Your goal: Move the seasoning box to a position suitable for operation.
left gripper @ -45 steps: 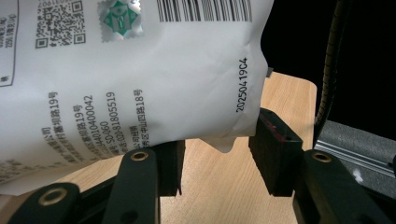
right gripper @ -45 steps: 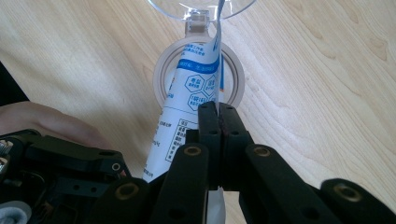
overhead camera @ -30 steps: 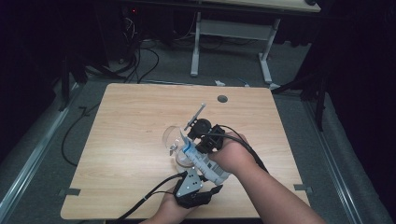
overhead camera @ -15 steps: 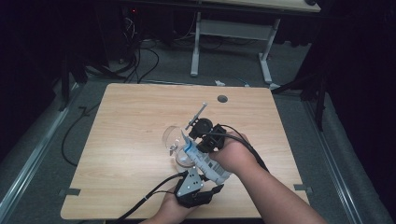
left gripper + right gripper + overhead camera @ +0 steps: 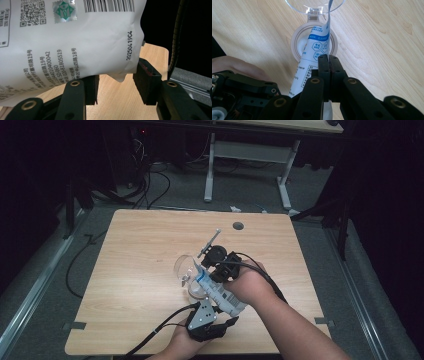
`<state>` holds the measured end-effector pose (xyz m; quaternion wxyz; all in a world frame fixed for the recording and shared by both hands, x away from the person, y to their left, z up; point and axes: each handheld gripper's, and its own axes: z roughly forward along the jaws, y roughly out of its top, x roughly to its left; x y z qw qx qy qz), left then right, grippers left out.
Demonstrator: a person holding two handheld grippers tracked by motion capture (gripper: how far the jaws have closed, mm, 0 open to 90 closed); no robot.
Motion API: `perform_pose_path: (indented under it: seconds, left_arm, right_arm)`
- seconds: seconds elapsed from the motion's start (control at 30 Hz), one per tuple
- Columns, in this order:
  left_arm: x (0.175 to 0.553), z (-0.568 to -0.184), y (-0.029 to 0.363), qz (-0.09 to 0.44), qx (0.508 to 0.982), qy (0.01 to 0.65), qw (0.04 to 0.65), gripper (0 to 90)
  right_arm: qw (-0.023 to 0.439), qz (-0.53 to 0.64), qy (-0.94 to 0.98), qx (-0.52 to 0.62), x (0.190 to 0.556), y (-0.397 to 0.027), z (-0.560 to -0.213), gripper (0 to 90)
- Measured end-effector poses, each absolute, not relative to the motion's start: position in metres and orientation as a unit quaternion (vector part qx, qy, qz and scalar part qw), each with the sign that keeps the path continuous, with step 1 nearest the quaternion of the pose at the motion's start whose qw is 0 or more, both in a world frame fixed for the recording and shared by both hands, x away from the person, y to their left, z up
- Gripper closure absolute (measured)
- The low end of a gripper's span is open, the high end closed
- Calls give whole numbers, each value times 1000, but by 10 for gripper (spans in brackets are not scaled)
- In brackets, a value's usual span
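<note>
Your right gripper pinches the pouch tight over the jar, your left gripper half open around the pouch's bottom, near the table's front edge, with bare wood beyond.

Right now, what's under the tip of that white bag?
Under the bag sits a round jar on the table, its clear lid flipped open. White stuff shows inside; the bag covers most of the opening, so how full it is can't be seen.
</note>
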<state>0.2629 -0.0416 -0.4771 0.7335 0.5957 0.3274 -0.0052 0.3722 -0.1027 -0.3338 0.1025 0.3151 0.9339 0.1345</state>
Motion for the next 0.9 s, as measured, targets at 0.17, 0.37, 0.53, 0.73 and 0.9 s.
perform_pose_path:
  seconds: [0.17,0.37,0.53,0.73,0.9]
  left_arm:
    - [263,-477,-41,-5,597,327,733,571]
    - [263,-477,-41,-6,595,327,734,572]
    - [263,-477,-41,-7,595,327,735,574]
    - [263,-475,-41,-9,594,326,735,574]
    - [263,-473,-40,-10,591,327,737,574]
  right_arm:
    - [103,134,934,315,373,-102,-334,900]
    - [104,132,935,313,373,-101,-335,900]
    - [103,133,934,315,373,-102,-334,900]
    - [103,133,935,313,374,-102,-334,900]
    - [102,133,934,315,373,-101,-332,900]
